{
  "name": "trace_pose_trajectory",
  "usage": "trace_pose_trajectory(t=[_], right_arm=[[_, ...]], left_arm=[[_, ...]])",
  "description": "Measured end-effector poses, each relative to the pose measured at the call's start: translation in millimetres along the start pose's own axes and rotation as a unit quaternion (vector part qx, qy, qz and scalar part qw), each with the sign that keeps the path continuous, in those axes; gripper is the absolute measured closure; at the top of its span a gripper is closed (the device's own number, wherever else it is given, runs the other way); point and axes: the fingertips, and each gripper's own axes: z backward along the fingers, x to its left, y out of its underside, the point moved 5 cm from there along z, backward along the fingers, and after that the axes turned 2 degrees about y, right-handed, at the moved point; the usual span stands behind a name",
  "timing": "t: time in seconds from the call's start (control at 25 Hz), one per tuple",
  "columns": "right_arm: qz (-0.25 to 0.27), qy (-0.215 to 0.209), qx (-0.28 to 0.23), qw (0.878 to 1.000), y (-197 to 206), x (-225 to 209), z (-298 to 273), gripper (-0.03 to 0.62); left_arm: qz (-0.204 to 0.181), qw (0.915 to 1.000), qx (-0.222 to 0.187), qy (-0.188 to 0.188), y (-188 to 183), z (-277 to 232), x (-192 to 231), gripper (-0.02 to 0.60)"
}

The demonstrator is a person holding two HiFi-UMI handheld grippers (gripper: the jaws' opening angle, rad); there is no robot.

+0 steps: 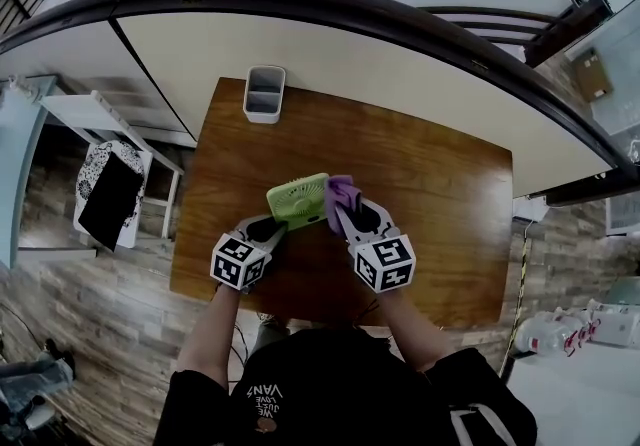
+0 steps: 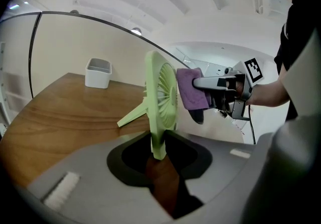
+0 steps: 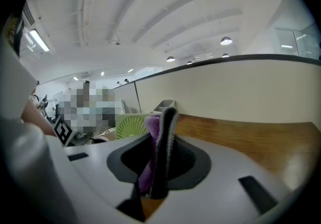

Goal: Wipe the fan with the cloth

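A small light-green fan (image 1: 297,200) stands over the middle of the brown table (image 1: 440,184), held upright by its lower edge in my left gripper (image 1: 268,230). In the left gripper view the fan (image 2: 160,102) rises from between the jaws, its stand leg reaching left to the tabletop. My right gripper (image 1: 342,217) is shut on a purple cloth (image 1: 341,194) that touches the fan's right side. The cloth (image 2: 193,89) lies against the fan's grille. In the right gripper view the cloth (image 3: 159,142) stands between the jaws, with the fan (image 3: 131,126) behind at the left.
A white two-part holder (image 1: 264,94) sits at the table's far left edge, with a curved partition wall behind it. A black-and-white cloth lies over a rack (image 1: 110,192) left of the table, above the wood floor.
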Motion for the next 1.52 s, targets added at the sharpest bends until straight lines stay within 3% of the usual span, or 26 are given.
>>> trace_pose_trajectory(t=[0.16, 0.44, 0.64, 0.92, 1.52], right_arm=[[0.009, -0.028, -0.001, 1.0, 4.3, 21.1, 2.5, 0.502], [0.069, -0.136, 0.007, 0.988, 17.4, 88.0, -20.1, 0.502], [0.095, -0.164, 0.017, 0.982, 25.3, 110.1, -37.8, 0.501], [0.094, -0.15, 0.02, 0.984, 29.0, 98.5, -39.6, 0.501], [0.024, -0.036, 0.025, 0.999, 43.1, 12.6, -5.6, 0.501]], left_arm=[[0.005, 0.9999, -0.003, -0.009, 0.9, 4.3, 0.1, 0.482], [0.025, 0.9984, -0.028, -0.043, 9.4, 34.2, -0.8, 0.482], [0.044, 0.9942, -0.048, -0.086, 12.6, 55.5, 0.5, 0.488], [0.052, 0.989, -0.078, -0.114, 7.2, 67.1, 0.6, 0.561], [0.06, 0.9913, -0.077, -0.088, 3.2, 56.4, -16.0, 0.569]])
